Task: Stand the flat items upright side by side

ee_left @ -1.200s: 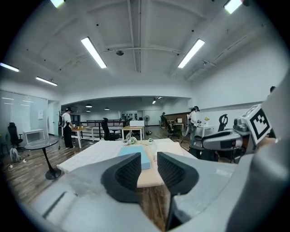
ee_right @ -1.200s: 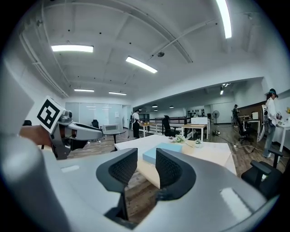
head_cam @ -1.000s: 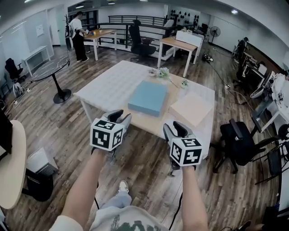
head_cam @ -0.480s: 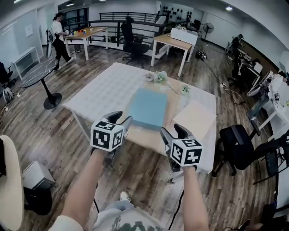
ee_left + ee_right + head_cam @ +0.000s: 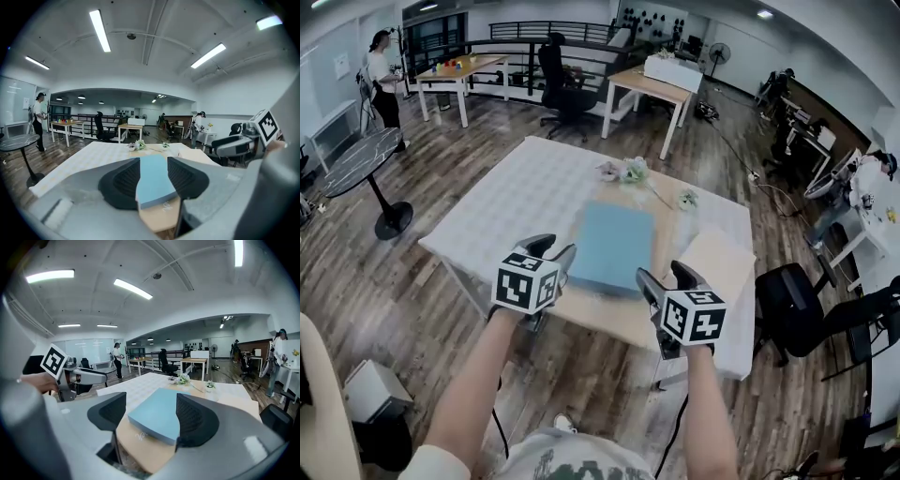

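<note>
while the left hand-held gripper (image 5: 553, 247) hangs spread and the right hand-held gripper (image 5: 664, 274) opens, both empty, we approach; next, grip the blue slab (image 5: 614, 246).

Open-plan office or lab workspace. The landmark is the central table (image 5: 520, 197), covered with a white checked cloth and standing on a dark plank floor (image 5: 412, 281). Beyond the table stand two wooden-topped desks on white legs, one straight behind it (image 5: 652, 87) and one to its far left (image 5: 459, 66), with a black swivel chair (image 5: 558, 80) between them and a person (image 5: 382, 80) standing by the left one. A round pedestal table (image 5: 358, 150) stands left of the table; another black office chair (image 5: 806, 314) stands just to its right. A dark railing (image 5: 534, 31) and a standing fan (image 5: 719, 54) line the far wall behind it. Strip lights (image 5: 100, 30) run across the white ceiling overhead.
</note>
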The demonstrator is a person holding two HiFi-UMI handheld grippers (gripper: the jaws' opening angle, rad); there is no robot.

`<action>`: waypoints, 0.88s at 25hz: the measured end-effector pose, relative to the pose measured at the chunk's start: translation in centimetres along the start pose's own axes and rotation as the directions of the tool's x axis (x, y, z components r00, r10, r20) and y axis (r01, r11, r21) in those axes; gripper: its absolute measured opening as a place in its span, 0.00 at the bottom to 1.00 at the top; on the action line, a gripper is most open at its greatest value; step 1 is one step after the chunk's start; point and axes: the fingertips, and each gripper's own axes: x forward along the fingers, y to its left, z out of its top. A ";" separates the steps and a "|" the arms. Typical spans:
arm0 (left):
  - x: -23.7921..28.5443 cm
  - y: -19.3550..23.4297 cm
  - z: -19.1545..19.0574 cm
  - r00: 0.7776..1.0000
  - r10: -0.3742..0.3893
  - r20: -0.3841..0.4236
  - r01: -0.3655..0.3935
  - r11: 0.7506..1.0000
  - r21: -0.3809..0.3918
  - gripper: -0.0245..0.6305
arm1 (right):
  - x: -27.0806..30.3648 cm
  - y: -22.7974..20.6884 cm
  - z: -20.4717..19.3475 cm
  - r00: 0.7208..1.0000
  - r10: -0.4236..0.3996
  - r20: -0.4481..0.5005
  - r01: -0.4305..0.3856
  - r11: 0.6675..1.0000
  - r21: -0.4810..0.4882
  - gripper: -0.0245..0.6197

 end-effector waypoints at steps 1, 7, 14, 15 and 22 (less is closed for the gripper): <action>0.6 0.4 0.0 1.000 -0.011 -0.006 0.011 1.000 -0.002 0.34 | 0.5 -0.2 0.1 1.000 -0.007 -0.005 0.007 1.000 -0.002 0.56; 3.5 2.7 -0.2 0.997 -0.056 -0.048 0.057 0.998 0.013 0.43 | 3.4 -1.5 0.5 0.999 -0.021 -0.029 0.021 1.000 0.011 0.57; 7.3 4.1 -1.0 0.990 -0.102 -0.100 0.103 0.995 0.011 0.43 | 7.1 -3.4 -0.2 0.997 0.006 -0.073 -0.001 0.998 0.058 0.57; 8.1 4.4 -1.3 0.988 -0.108 -0.113 0.109 0.994 0.004 0.43 | 7.8 -3.8 -0.4 0.997 0.011 -0.080 -0.005 0.997 0.073 0.57; 14.2 6.7 -2.8 0.968 -0.146 -0.206 0.138 0.989 -0.051 0.43 | 14.0 -7.8 -1.9 0.982 0.047 -0.183 -0.026 0.993 0.115 0.57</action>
